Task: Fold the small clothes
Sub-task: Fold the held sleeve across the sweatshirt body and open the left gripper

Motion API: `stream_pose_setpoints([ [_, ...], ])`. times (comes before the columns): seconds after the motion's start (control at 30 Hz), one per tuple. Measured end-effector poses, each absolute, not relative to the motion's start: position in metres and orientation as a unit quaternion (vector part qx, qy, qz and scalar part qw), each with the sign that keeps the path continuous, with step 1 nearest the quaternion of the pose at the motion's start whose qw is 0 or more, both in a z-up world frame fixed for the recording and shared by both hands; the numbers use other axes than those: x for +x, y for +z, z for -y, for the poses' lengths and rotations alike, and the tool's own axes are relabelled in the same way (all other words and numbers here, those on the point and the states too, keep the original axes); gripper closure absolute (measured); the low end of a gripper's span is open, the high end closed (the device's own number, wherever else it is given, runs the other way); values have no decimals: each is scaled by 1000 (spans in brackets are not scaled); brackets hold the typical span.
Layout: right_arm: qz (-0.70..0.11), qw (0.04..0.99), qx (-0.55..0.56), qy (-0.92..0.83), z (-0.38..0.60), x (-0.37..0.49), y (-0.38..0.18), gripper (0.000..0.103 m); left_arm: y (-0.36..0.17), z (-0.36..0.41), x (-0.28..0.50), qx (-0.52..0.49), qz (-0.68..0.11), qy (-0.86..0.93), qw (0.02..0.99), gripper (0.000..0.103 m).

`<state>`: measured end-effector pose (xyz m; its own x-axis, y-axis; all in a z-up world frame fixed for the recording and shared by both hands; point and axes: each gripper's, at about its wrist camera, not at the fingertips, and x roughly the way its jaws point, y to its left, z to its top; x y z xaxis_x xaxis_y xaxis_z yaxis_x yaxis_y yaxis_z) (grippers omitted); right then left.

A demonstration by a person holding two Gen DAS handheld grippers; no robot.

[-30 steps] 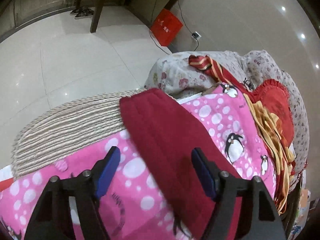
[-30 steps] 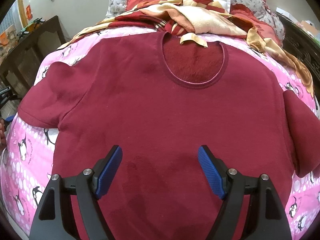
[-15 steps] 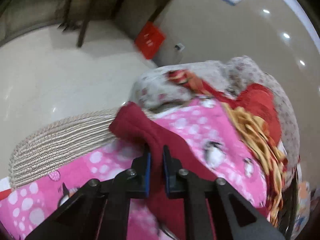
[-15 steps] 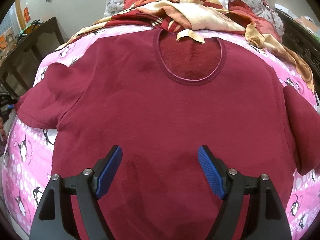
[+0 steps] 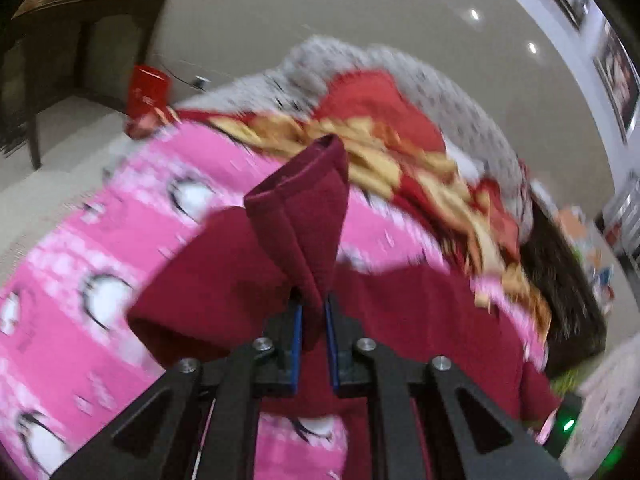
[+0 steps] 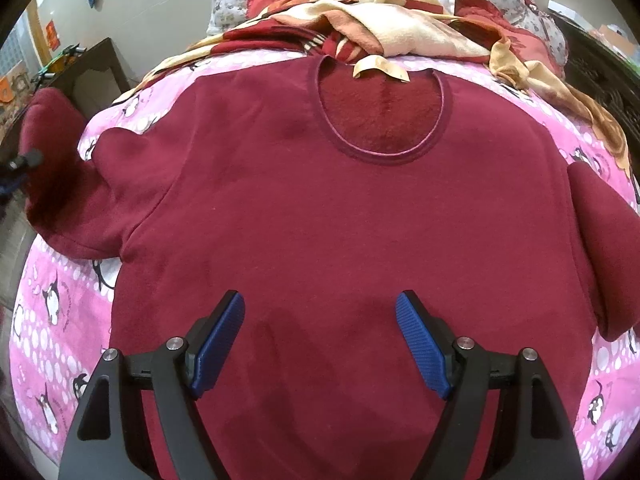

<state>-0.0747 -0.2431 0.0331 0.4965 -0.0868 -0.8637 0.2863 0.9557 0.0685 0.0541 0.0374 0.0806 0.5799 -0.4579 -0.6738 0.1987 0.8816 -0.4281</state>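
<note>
Moved: left hand-held gripper (image 5: 313, 312) now clenches the maroon shirt's (image 6: 340, 216) sleeve (image 5: 304, 216), lifted off the bed (image 6: 44, 320).
Right hand-held gripper (image 6: 320, 332): released, over shirt.
Containers, writing: none readable.

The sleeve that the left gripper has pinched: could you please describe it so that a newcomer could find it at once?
Start at the pink penguin blanket, where a maroon sweater lies flat, neck hole away from the right gripper. Follow the sweater to its edge by the dark wooden table. That sleeve is raised off the bed, clamped in the left gripper, while the other sleeve lies untouched.
</note>
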Motion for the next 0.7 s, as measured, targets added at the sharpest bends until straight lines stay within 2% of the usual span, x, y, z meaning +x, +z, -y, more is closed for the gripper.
stream_pose_setpoints([
  [0.2,-487,860,113,-103,246,-75,36,8,32,-2,54,-128,-467,-185,855,92],
  [0.23,-485,861,118,-98,246,-74,37,8,29,0,54,-125,-469,-187,854,87],
  [0.3,-482,862,127,-88,245,-71,39,8,30,1,53,-129,-469,-205,849,70],
  [0.33,-481,863,131,-82,244,-70,40,8,32,0,50,-133,-470,-214,846,53],
  [0.37,-478,864,138,-72,242,-67,41,8,36,-1,47,-140,-471,-228,841,40],
  [0.43,-476,865,150,-54,239,-61,43,8,44,-4,40,-139,-464,-240,841,31],
  [0.57,-463,870,168,-7,228,-45,49,8,59,-17,21,-95,-444,-230,861,30],
  [0.7,-452,873,183,17,220,-24,53,8,61,-41,16,-95,-437,-202,871,30],
])
